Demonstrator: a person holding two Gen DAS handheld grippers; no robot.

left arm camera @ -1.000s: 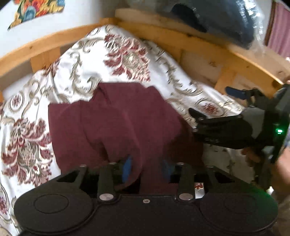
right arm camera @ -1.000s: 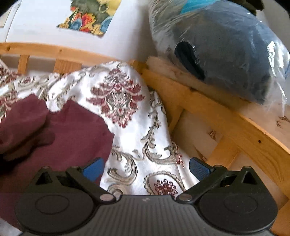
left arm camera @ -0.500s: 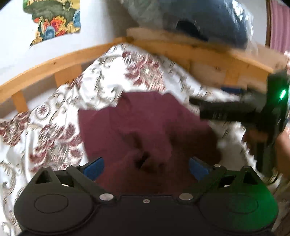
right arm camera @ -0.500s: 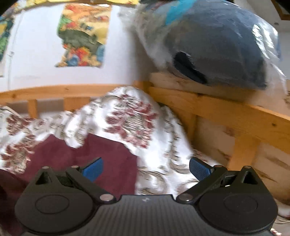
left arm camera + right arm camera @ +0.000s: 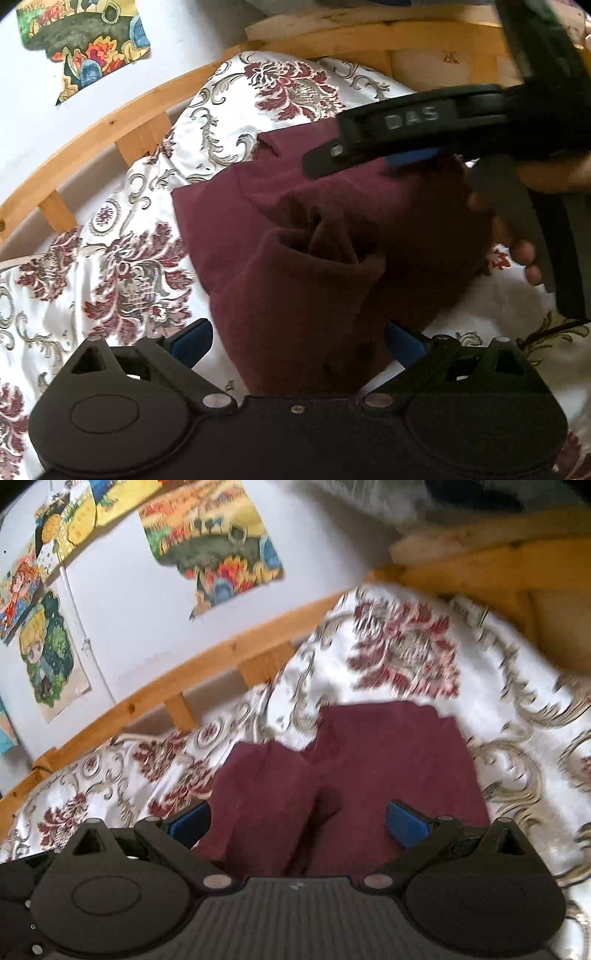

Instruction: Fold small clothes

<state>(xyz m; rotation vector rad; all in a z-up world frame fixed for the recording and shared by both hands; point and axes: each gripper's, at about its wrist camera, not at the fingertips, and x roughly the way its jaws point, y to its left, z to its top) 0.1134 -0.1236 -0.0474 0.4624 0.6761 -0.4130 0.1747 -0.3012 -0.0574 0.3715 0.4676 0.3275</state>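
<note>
A small maroon garment [image 5: 314, 266] lies partly folded and bunched on a white floral bedspread [image 5: 122, 258]. My left gripper [image 5: 297, 341] is open, its blue pads on either side of the garment's near end, holding nothing. My right gripper [image 5: 297, 821] is open above the garment [image 5: 369, 775], which shows two flat panels in the right wrist view. In the left wrist view the right gripper's body [image 5: 424, 122] hovers over the garment's far right side.
A curved wooden bed rail [image 5: 110, 129] runs behind the bedspread. Colourful posters [image 5: 214, 542] hang on the white wall. A wooden ledge [image 5: 498, 554] with a plastic-wrapped bundle is at the upper right.
My left gripper let go of the garment and opened. My right gripper swung left from the bed rail to above the garment.
</note>
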